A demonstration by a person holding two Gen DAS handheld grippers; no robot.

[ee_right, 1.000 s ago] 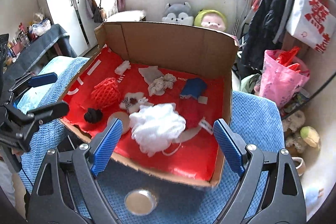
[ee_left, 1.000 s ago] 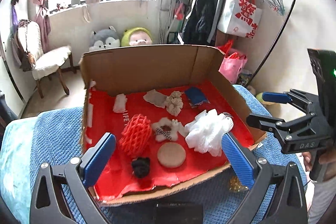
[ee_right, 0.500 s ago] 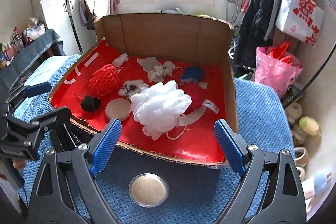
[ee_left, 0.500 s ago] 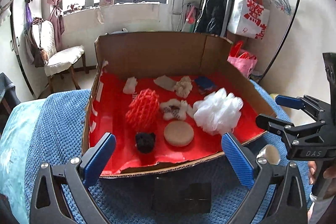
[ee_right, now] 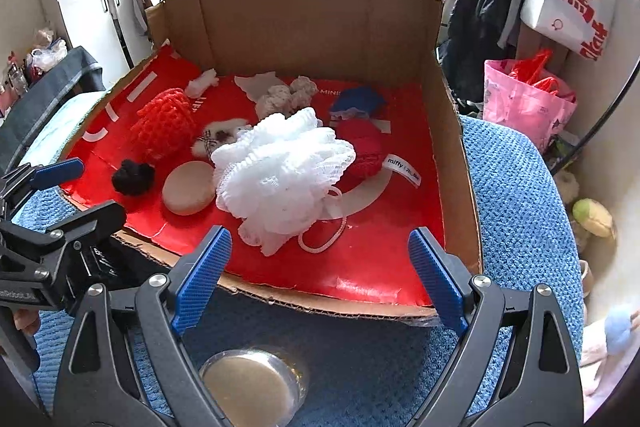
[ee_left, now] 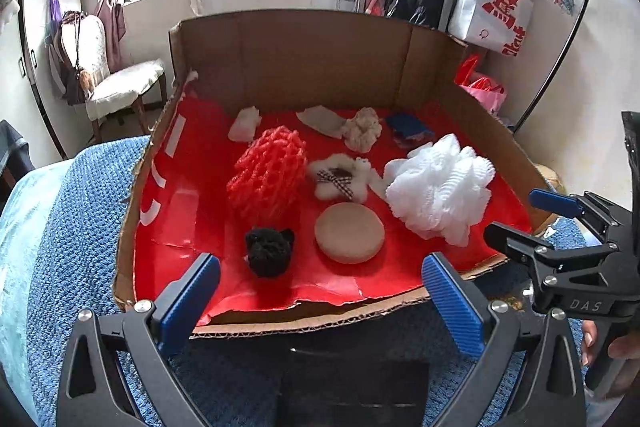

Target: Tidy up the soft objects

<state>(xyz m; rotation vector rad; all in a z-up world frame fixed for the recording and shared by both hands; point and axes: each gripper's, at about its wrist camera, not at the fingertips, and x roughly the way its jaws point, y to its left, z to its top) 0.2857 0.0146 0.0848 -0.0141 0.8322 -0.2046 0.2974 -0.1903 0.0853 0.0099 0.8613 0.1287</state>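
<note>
1. Nearest the right wrist camera, a round clear-rimmed dish with a tan disc inside [ee_right: 252,389] lies on the blue knitted blanket [ee_right: 516,211], just in front of the box edge.
2. The right gripper [ee_right: 318,281] hangs over the near cardboard edge with its blue-padded jaws spread wide and nothing between them.
3. The left gripper [ee_left: 320,303] is likewise spread wide and empty, its tips over the near lip of the shallow cardboard box with a red lining [ee_left: 288,47].
4. Just inside the near edge lie a small black fuzzy pompom [ee_left: 269,251] and, beside it, a round tan sponge puff [ee_left: 349,238].
5. The white mesh bath pouf [ee_right: 282,173] sits near the front, to the right of the puff, its cord loop trailing toward the box edge.
6. Mid-box stand an orange-red foam net sleeve [ee_left: 269,175] and a white fluffy piece with a checked bow [ee_left: 340,178], close together.
7. A red knitted item with a white tag [ee_right: 366,155] lies behind the pouf, touching it.
8. Along the back wall are a small white foam scrap [ee_left: 244,125], a pale flat fabric piece [ee_left: 322,121], a cream curly scrunchie-like bundle [ee_left: 363,129] and a dark blue cloth piece [ee_left: 409,125].
</note>
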